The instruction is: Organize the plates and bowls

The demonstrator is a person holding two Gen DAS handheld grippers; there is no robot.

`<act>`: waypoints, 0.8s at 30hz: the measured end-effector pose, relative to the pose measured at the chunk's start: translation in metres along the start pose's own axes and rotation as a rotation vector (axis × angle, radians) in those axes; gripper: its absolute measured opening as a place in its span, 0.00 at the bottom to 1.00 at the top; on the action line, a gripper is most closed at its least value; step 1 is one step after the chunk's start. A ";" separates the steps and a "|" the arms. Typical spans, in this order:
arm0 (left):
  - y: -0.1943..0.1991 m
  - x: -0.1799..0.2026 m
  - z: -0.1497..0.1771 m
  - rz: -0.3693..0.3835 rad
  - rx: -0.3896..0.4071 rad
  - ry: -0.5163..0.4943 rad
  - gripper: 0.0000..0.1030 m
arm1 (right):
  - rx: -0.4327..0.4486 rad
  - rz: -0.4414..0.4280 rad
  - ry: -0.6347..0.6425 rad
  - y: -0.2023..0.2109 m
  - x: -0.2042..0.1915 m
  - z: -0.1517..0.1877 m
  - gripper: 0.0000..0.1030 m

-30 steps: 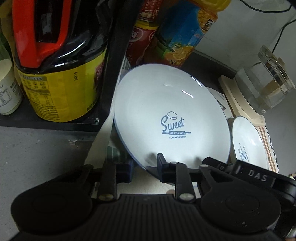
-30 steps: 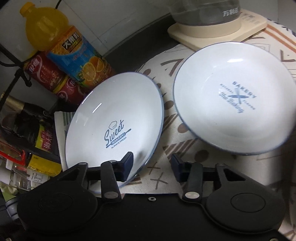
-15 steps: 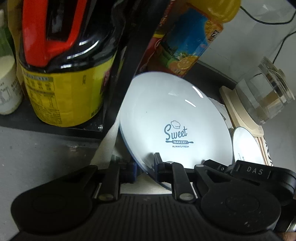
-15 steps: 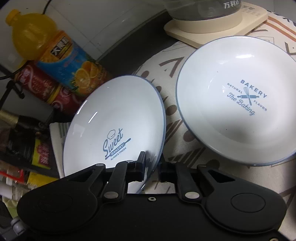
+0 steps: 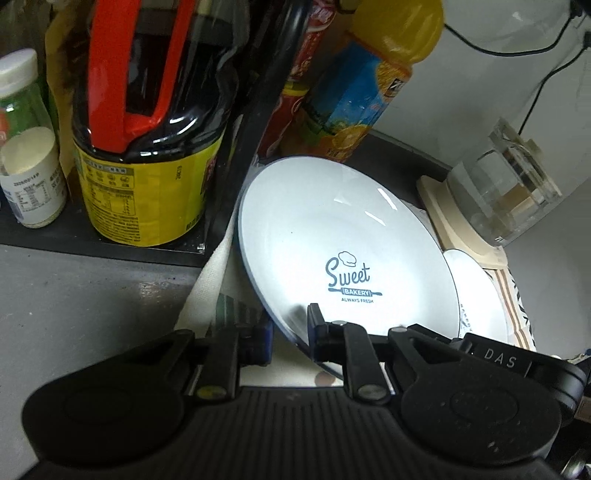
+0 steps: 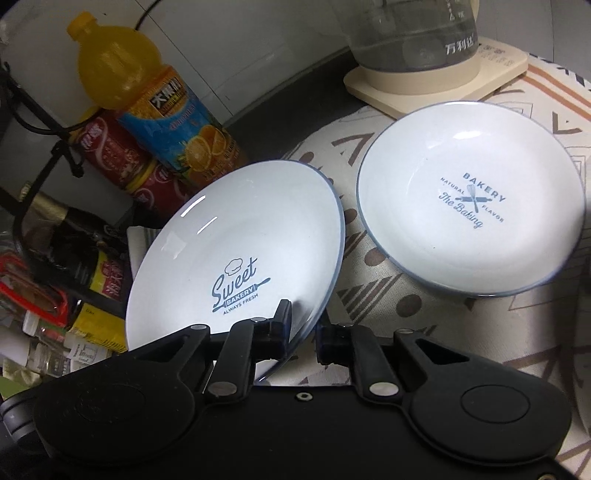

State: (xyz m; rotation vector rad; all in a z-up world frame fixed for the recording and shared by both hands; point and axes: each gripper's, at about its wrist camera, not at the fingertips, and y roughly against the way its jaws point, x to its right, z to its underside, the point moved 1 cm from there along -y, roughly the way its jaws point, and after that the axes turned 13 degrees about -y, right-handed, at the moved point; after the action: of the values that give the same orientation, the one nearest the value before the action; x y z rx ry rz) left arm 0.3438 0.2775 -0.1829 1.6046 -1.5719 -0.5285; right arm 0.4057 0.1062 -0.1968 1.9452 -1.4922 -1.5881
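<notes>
Currently: both claws at the rim of the tilted "Sweet Bakery" plate

Glazed white "Sweet Bakery" plate (image 6: 236,254) stands tilted, near edge low, far edge toward the orange juice bottle (image 6: 162,110) and red cans (image 6: 122,162). Judgement: stiff, moderately heavy ceramic, slick glaze, chips or shatters if dropped. Best hold is on the thin blue-lined rim, pads square on both faces; the centre offers nothing.

Left claw (image 5: 290,330): narrowly open, one finger on the plate's face, the other behind its underside. The rim sits in the gap. Whether the pads actually press it, I cannot tell.

Right claw (image 6: 303,332): same story on the opposite side of the near edge. One finger lies on the plate's face, the other on the outside, gap small; clamped or merely bracketing, I cannot tell.

Second dish, the "Bakery" plate (image 6: 469,199), lies flat on the patterned cloth (image 6: 406,306) over the bench, near but apart, beside the glass kettle (image 6: 413,33) on its cream base. Likely stacking target.

Risk: glaze slipping under an uneven two-claw lift.
</notes>
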 end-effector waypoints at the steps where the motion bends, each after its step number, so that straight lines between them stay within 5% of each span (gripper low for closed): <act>1: 0.003 0.001 0.001 0.000 0.004 0.000 0.16 | 0.004 -0.002 0.007 0.003 -0.001 0.000 0.12; 24: 0.078 0.032 0.064 -0.035 0.041 -0.010 0.16 | 0.004 -0.055 0.097 0.080 0.015 0.039 0.13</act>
State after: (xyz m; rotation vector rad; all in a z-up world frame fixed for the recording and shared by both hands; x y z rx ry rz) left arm 0.2505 0.2384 -0.1524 1.6653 -1.5733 -0.5275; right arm 0.3278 0.0736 -0.1658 2.0507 -1.4180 -1.4901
